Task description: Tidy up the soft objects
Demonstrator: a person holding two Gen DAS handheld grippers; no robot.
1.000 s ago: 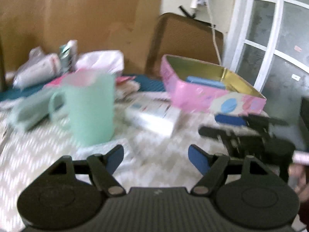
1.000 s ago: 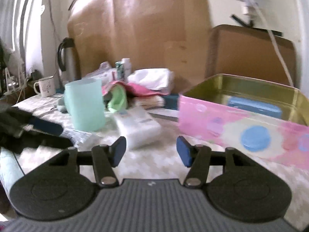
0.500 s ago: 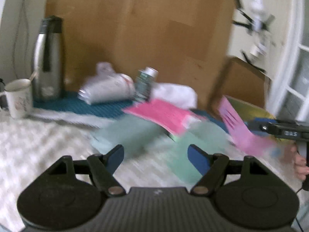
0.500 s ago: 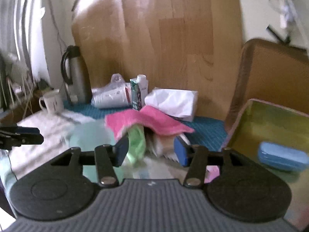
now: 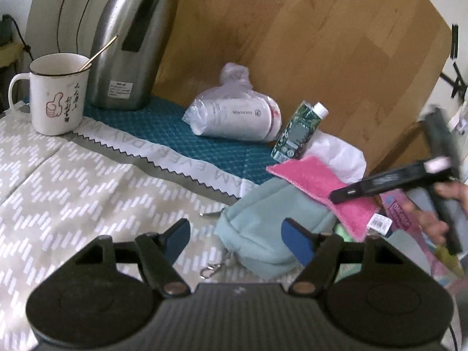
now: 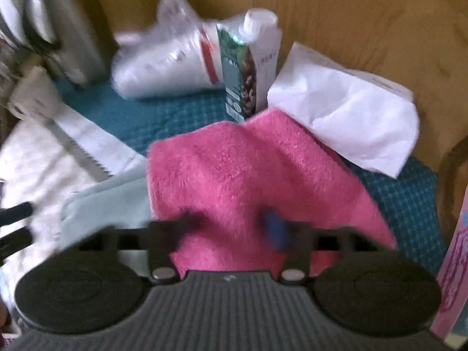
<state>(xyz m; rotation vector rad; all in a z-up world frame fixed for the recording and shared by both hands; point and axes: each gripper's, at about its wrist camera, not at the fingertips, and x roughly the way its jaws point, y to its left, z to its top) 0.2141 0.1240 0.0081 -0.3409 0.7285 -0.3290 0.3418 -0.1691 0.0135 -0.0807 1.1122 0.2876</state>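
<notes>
Pink towel (image 6: 248,175), pale teal pouch (image 5: 269,222), teal checked mat (image 5: 181,128).

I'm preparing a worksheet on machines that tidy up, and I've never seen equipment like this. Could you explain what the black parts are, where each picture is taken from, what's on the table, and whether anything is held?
There is no robot here: a person holds a two-fingered claw in each hand, each with a camera looking along its fingers. One picture is from the left claw, whose blue-padded fingers are open and empty. The other is from the right claw, blurred by motion above the pink towel; its grip cannot be judged. On the table lie a pale green pouch, a white tissue pack, a small carton, bagged paper cups, a mug and a steel flask.
</notes>
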